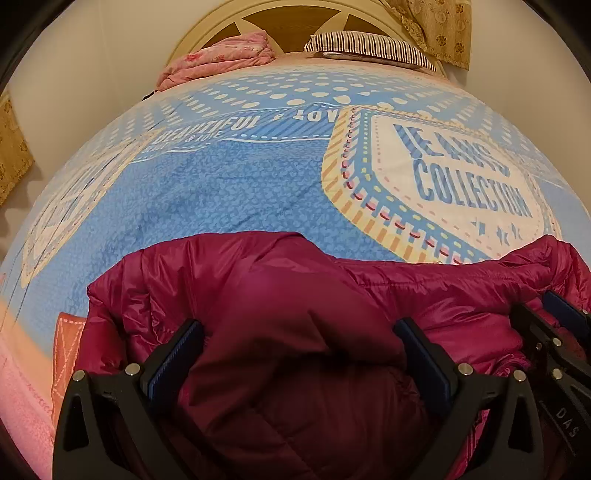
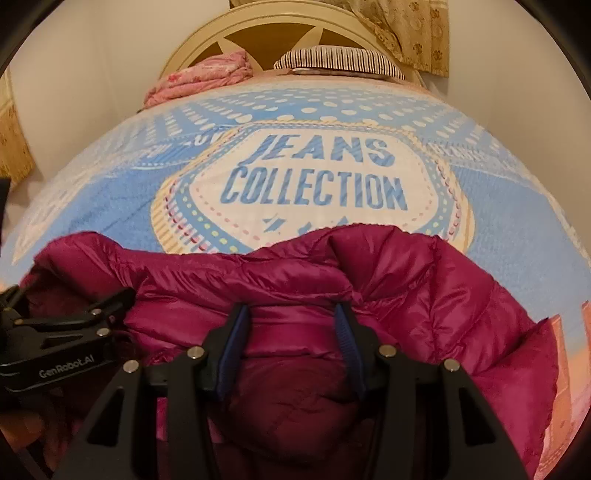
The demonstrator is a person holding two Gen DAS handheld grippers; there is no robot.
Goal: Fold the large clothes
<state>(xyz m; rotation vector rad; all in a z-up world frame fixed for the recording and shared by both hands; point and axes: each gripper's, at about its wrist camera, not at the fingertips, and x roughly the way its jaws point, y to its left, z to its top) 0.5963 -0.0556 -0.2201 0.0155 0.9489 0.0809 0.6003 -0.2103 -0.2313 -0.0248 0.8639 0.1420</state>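
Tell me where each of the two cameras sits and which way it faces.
Left wrist view: on the left hand-held gripper, low over the magenta puffer jacket, facing up the bed toward the headboard; its fingers stand wide with jacket bulging between; the right hand-held gripper shows at the right edge.
Right wrist view: on the right hand-held gripper, same heading, centred on the JEANS COLLECTION print; its fingers stand narrower with jacket fabric between; the left one shows at left.
Both share the jacket, blue bedspread, striped pillow and pink quilt.

The puffy magenta quilted jacket [image 1: 295, 332] runs off both views' lower edges; its bulk hides the pale blue printed bedspread [image 2: 110, 192] beneath.
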